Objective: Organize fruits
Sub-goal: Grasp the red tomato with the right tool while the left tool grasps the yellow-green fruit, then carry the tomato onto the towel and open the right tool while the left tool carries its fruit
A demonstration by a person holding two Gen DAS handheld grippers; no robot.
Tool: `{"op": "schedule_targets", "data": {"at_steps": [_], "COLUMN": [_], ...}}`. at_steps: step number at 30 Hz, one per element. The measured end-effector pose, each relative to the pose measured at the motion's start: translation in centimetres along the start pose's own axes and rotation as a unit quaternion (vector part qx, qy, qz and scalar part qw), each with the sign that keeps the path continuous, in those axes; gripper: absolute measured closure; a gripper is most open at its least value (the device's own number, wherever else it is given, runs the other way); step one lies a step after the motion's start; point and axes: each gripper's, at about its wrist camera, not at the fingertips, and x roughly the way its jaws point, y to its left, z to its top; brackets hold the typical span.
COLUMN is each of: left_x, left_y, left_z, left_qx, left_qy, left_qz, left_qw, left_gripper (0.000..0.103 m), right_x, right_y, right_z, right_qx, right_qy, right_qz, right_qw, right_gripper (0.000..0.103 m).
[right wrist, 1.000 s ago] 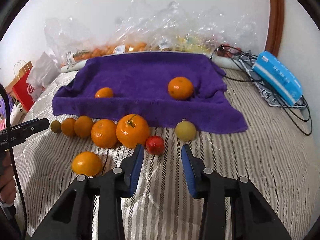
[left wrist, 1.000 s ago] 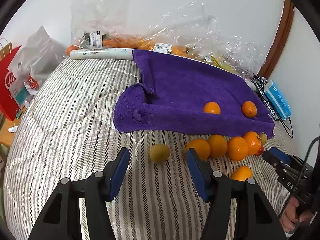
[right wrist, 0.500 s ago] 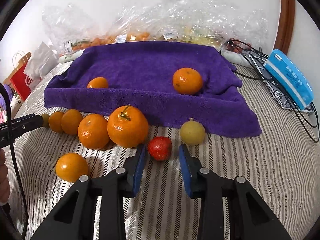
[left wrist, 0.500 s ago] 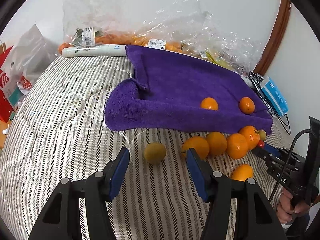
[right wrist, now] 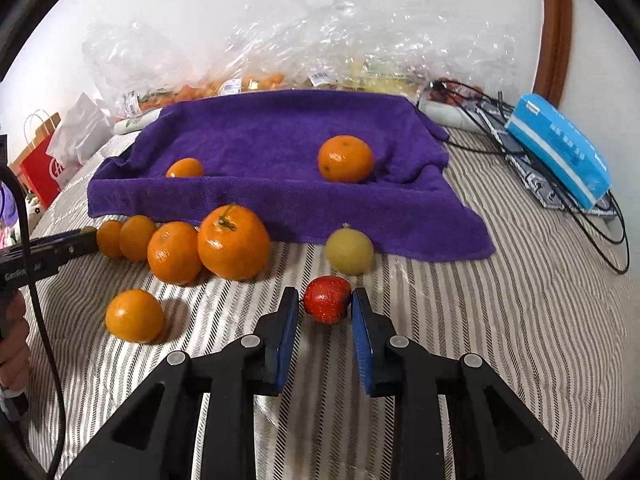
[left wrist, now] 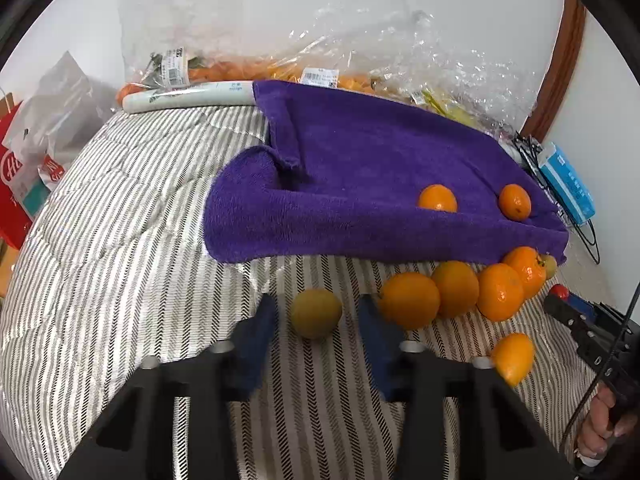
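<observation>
A purple towel (left wrist: 360, 184) lies on the striped bed with two oranges (left wrist: 437, 198) on it. A row of oranges (left wrist: 456, 288) lies along its front edge. My left gripper (left wrist: 316, 310) is open, its blue fingers on either side of a yellow-green fruit (left wrist: 316, 313) without touching it. My right gripper (right wrist: 325, 300) is open around a small red fruit (right wrist: 327, 299), its pads close to both sides; I cannot tell whether they touch. A second yellow-green fruit (right wrist: 349, 251) lies just behind it, and a big orange (right wrist: 233, 242) to its left.
Clear plastic bags of fruit (left wrist: 320, 72) line the wall behind the towel. A blue tissue pack (right wrist: 558, 150) and black cables (right wrist: 480, 104) lie at the right. A red paper bag (left wrist: 16, 184) stands off the bed's left side. A loose orange (right wrist: 135, 315) lies in front.
Both grippers have moved forward and down. The left one now has the yellow-green fruit between its fingers. The right one has narrowed around the red fruit.
</observation>
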Motion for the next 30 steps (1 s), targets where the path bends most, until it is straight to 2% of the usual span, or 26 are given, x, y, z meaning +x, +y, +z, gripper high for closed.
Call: {"op": "schedule_targets", "data": {"at_steps": [1, 6, 12, 30], "left_x": [0.0, -0.4, -2.2, -8.9], "left_y": [-0.1, -0.4, -1.1, -2.1], "left_z": [-0.1, -0.3, -0.2, -0.3], "left_qx": [0.002, 0.005, 0.007, 0.008], "left_qy": [-0.001, 0.0, -0.012, -0.061], "left_qz": [0.002, -0.023, -0.027, -0.046], "left_qw": [1.0, 0.9997, 0.9995, 0.997], "left_gripper": [0.079, 0.079, 0.079, 0.078], "right_x": [0.0, -0.1, -1.0, -6.9], "right_y": [-0.3, -0.9, -0.9, 0.4], "right_z": [0.0, 0.0, -0.1, 1.2], "right_qx": [0.008, 0.022, 0.023, 0.013], "right_qy": [0.001, -0.002, -0.013, -0.063], "right_qz": [0.006, 0.014, 0.013, 0.016], "right_qw": [1.0, 1.0, 1.0, 0.998], "right_gripper": [0.076, 0.076, 0.076, 0.076]}}
